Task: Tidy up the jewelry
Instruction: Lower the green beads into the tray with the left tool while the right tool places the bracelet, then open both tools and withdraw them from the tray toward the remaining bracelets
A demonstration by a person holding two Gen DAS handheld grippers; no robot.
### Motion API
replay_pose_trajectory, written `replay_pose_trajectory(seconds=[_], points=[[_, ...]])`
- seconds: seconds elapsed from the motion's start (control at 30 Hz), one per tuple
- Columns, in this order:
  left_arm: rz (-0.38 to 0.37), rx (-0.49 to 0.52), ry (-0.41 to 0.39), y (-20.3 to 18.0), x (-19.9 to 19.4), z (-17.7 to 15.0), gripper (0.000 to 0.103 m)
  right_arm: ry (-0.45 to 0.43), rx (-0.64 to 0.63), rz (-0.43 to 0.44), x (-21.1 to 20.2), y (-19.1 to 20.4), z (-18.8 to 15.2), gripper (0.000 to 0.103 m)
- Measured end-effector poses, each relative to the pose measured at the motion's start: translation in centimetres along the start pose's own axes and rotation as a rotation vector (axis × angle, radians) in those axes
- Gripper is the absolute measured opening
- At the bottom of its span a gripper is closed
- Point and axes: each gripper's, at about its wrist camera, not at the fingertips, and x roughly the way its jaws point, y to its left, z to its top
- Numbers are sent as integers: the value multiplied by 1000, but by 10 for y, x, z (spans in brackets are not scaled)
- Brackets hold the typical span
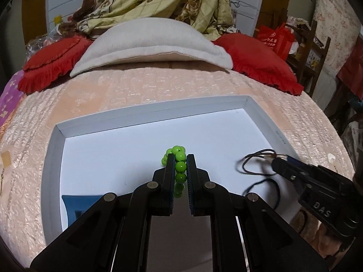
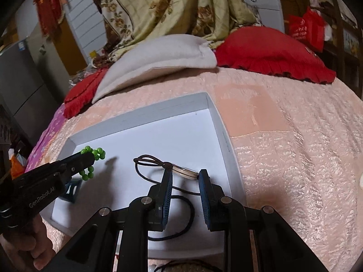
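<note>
A green bead bracelet (image 1: 180, 166) is pinched between the fingers of my left gripper (image 1: 180, 158), which is shut on it above the floor of a white shallow box (image 1: 147, 111). From the right wrist view the same bracelet (image 2: 98, 151) hangs from the left gripper (image 2: 87, 158) over the box's (image 2: 140, 111) left side. My right gripper (image 2: 185, 173) is shut on a round flat pendant (image 2: 184, 171). Its dark cord (image 2: 188, 217) trails in loops onto the box floor. In the left wrist view the right gripper (image 1: 275, 162) sits at the box's right side, with the cord (image 1: 251, 158) beside it.
A small blue box (image 1: 79, 204) (image 2: 72, 190) lies in the white box's near left corner. The white box rests on a pink quilted bed (image 1: 158, 83). A pale pillow (image 1: 154, 43) and red frilled cushions (image 1: 256, 56) lie behind it. A wooden chair (image 1: 310, 52) stands at the right.
</note>
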Motion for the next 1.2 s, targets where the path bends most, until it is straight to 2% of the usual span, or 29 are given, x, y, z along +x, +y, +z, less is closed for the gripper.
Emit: replay_pose_trajectory(seconds=[0.03,0.07,0.1,0.13,0.17,0.33,0.47,0.67,0.77,0.93,1.03,1.2], points=[[12,-4,-1,2,2,1,8,-5,1,-3,0,0,1,23],[25,-7,1,5,3,2,8,-10,5,-7,0,0,2,28],[33,-10,3,7,5,3,10,-19,12,-6,0,0,3,36],[48,-17,5,9,6,4,13,-32,18,-7,-2,-1,4,51],[53,-20,6,12,6,5,15,-47,22,-10,-4,-1,4,54],[65,-16,-33,17,-7,7,33,-114,6,19,-17,4,9,54],[83,4,-42,17,-21,2,35,-150,13,-8,-26,-1,9,54],[157,14,-70,18,-65,-21,43,-198,51,-54,-52,-13,-1,54],[186,16,-85,15,-87,-35,52,-203,63,-72,-71,-17,-13,54],[199,29,-92,8,-120,-57,53,-221,87,-83,-114,-24,-42,54],[200,42,-106,4,-135,-68,53,-232,84,-90,-141,-26,-65,59],[182,34,-104,8,-152,-86,54,-199,1,-124,-159,-25,-96,60]])
